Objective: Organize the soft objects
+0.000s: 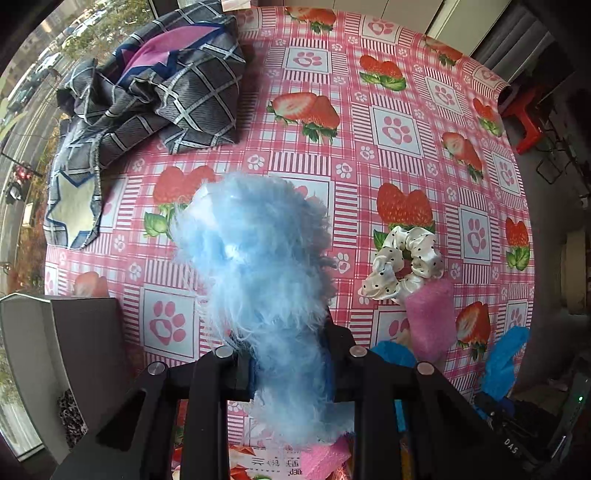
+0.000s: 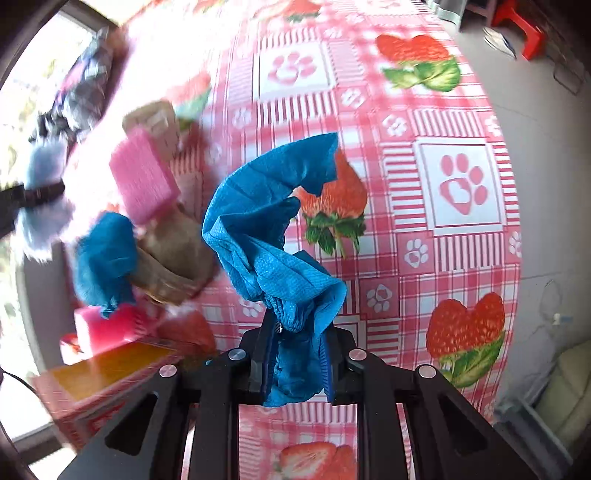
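My left gripper (image 1: pixel 288 354) is shut on a fluffy light-blue piece (image 1: pixel 258 251), which hangs above the strawberry tablecloth (image 1: pixel 388 125) and hides its fingertips. To its right lie a white dotted scrunchie (image 1: pixel 406 262) and a pink sponge (image 1: pixel 430 317). My right gripper (image 2: pixel 299 332) is shut on a crumpled blue non-woven cover (image 2: pixel 258 206), lifted over the table. In the blurred right wrist view a pink sponge (image 2: pixel 144 177) and a second blue cover (image 2: pixel 103 254) rest on a brown paper container (image 2: pixel 173 258). The fluffy piece (image 2: pixel 44 177) shows at the far left.
A grey plaid cloth (image 1: pixel 166 92) is heaped at the table's far left by the window. A pale open box (image 1: pixel 44 332) stands at the near left. An orange-topped box (image 2: pixel 103 373) sits near the brown container. A red stool (image 2: pixel 524 33) stands on the floor beyond the table.
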Demonstrator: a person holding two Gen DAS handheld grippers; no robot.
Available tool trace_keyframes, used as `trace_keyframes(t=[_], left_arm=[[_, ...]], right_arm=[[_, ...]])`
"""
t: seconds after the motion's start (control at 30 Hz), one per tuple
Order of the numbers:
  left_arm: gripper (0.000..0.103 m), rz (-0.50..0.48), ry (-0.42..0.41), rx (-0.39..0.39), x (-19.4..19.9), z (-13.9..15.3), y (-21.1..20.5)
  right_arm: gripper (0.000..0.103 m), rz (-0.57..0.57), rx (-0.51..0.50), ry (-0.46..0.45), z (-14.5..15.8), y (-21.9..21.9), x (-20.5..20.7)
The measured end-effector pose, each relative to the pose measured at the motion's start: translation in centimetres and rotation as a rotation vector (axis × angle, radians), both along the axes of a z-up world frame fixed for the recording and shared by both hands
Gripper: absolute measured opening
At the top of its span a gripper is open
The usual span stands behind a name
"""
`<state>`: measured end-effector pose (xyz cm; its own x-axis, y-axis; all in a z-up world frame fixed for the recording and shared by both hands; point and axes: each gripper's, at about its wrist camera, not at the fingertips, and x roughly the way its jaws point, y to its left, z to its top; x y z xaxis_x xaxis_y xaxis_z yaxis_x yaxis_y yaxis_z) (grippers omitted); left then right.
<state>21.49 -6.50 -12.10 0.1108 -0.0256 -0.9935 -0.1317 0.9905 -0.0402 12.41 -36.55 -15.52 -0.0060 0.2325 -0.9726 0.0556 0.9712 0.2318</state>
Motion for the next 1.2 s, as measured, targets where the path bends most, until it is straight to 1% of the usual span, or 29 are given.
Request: trace_keyframes(t=[0.07, 0.17, 0.33, 0.53, 0.63, 0.77, 0.87, 1.0, 1.1, 1.2], left_arm=[[0.028, 0.014, -0.018, -0.003, -0.3, 0.7, 0.0], [0.028, 0.034, -0.050, -0.019, -1.9, 2.5, 1.1], [0.028, 0.008, -0.077, 0.011, -4.8, 4.5, 1.6], [0.028, -0.058, -0.074, 0.024, -9.5, 5.9, 1.4], [0.028, -0.083, -0.078, 0.028, -12.0, 6.5, 1.5], [0.028, -0.117, -0.070, 0.033, -14.8, 7.1, 1.6], [0.028, -0.147, -0.065, 0.045, -16.7, 7.5, 1.6], [0.028, -0.176, -0.084, 0.047, -18.8, 8.6, 1.8], [0.028, -0.194, -0.113, 0.054, -20.3, 9.5, 2.3], [0.028, -0.196, -0.108, 0.061, -21.4, 9.9, 2.8]], right_arm=[[0.021, -0.029, 0.025, -0.010, 1.0, -1.0, 0.1], [0.021, -0.058, 0.055, -0.019, 2.9, -0.8, 0.4], [0.021, -0.067, 0.100, -0.052, 5.6, -1.7, -0.2], [0.021, -0.046, 0.115, -0.128, 8.8, 1.5, -2.2], [0.021, -0.042, 0.124, -0.161, 10.1, 3.8, -3.0], [0.021, -0.035, 0.125, -0.207, 12.3, 5.4, -4.1], [0.021, -0.022, 0.116, -0.226, 13.8, 6.4, -5.1], [0.021, 0.026, 0.070, -0.233, 15.4, 8.4, -6.9], [0.022, 0.100, 0.023, -0.239, 16.0, 10.9, -8.7], [0.022, 0.173, 0.025, -0.229, 16.2, 13.6, -10.3]])
